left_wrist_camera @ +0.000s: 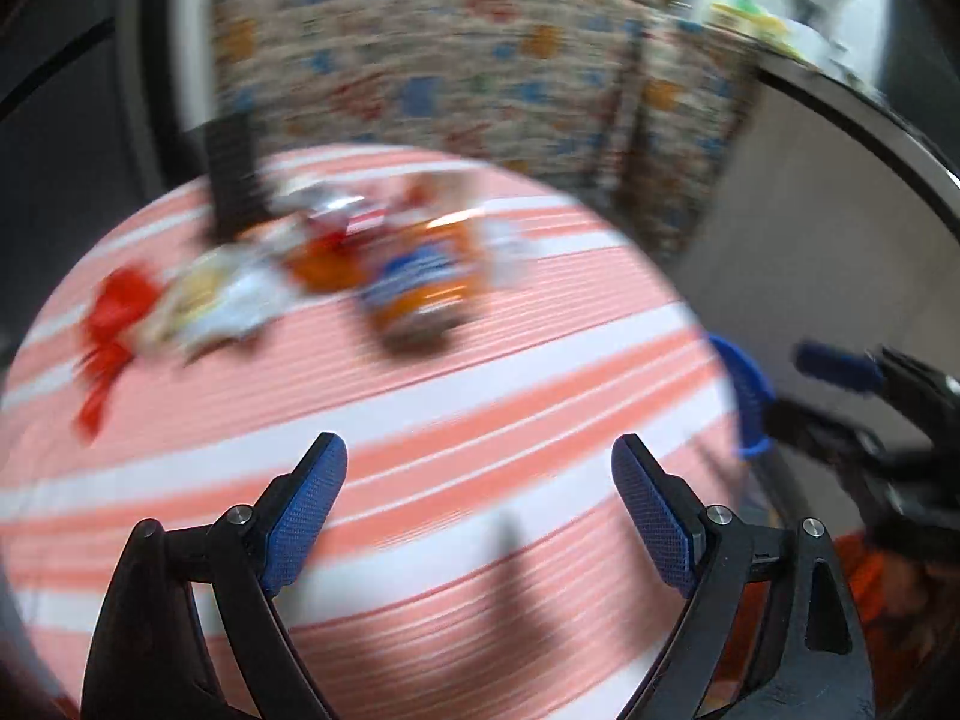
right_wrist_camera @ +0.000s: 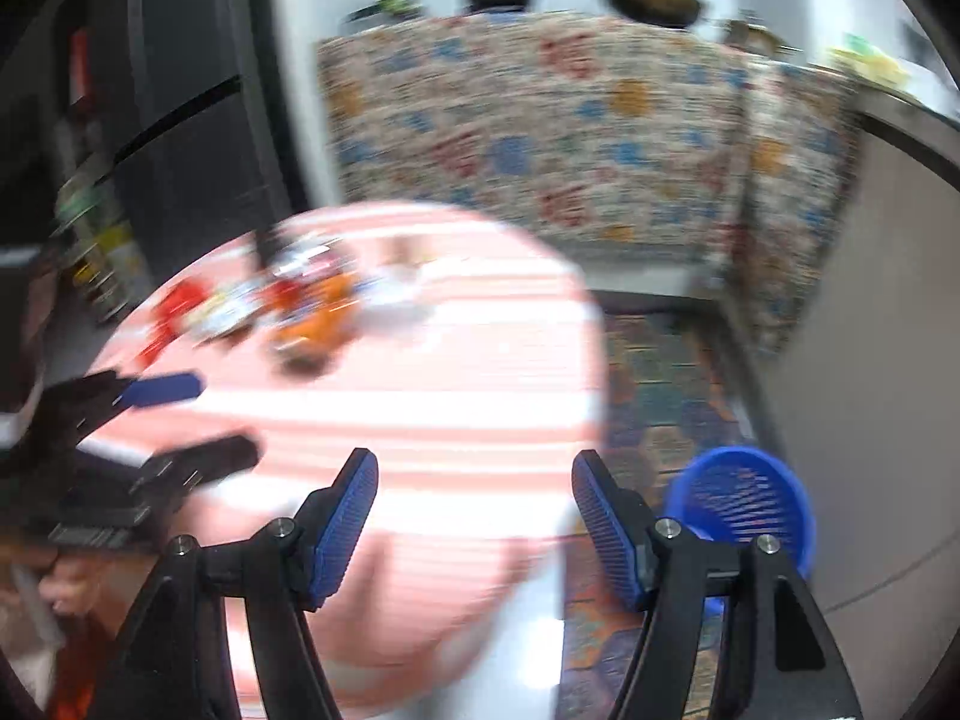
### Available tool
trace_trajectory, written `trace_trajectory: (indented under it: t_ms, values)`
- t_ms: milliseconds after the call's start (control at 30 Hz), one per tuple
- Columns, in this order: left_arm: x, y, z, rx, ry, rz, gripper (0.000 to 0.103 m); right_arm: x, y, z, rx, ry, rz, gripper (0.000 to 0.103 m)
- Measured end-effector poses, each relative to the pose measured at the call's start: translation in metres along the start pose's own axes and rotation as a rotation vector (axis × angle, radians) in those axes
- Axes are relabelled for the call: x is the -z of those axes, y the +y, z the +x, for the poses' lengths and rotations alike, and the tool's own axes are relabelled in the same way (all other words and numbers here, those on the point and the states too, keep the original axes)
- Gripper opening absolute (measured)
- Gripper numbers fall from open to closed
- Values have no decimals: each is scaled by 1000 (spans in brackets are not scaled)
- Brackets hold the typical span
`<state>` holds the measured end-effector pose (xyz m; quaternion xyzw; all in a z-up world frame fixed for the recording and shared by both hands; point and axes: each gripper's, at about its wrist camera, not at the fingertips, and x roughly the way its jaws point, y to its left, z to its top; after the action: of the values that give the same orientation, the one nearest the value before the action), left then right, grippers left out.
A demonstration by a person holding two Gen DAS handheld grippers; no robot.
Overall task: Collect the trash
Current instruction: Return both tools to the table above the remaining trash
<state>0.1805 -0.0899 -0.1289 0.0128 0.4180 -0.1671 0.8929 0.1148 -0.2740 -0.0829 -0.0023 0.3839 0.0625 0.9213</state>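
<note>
Room first: you're in a kitchen, dark fridge [right_wrist_camera: 180, 138] at left, counter draped in a patterned cloth [right_wrist_camera: 540, 126] behind, pots on top, patterned rug [right_wrist_camera: 660, 372] on the floor. Both views are motion-blurred, so fine detail is unreliable.

Surface: round table [left_wrist_camera: 420, 420] under a pink-and-white striped cloth. Cloth looks loose enough to drag if you scrape it, so come down on the trash, not along the table.

Bin: blue perforated basket [right_wrist_camera: 744, 504] on the floor just off the table's right edge, below table height. Looks empty, though blur hides the bottom.

Trash sits in one cluster at the far side of the table, well clear of both grippers:
- Orange-and-blue snack packet [left_wrist_camera: 420, 282], biggest piece. Probably light, crinkly film, slippery. Pinch a crumpled edge or fold, not the flat face.
- White-and-yellow wrapper [left_wrist_camera: 222, 300] beside it: soft, near weightless. Grab the bunched middle.
- Silver-and-red wrappers [left_wrist_camera: 336, 216] behind: foil, likely springy.
- Red plastic scrap [left_wrist_camera: 114, 324] at far left: thin, floppy. Take it where it bunches.
- Dark upright object [left_wrist_camera: 231, 180] at the cluster's back edge; can't identify it.

Fingers: left gripper [left_wrist_camera: 480, 504] is wide open, nothing between the pads. Right gripper [right_wrist_camera: 474, 519] is open, somewhat narrower, also empty.
</note>
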Motion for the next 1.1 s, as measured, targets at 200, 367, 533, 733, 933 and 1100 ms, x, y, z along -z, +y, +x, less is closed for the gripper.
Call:
trace_trajectory:
  t_ms: [200,367,533,733,933,1100]
  values:
    - [28,86,-2,-137,7,-116,91,15,83,21,-85,57,-104,69]
    - [35,108,10,-171,61,-118,91,19,115,60,-77,114,-117,69]
    - [37,116,20,-189,90,-126,91,20,124,85,-32,133,-85,69]
    - [31,118,30,-252,83,-101,97,10,114,110,12,152,-43,69]
    - [33,134,31,-267,82,-129,103,-2,114,126,20,142,-63,77]
    - [27,143,34,-257,83,-119,103,-10,109,136,9,126,-59,84]
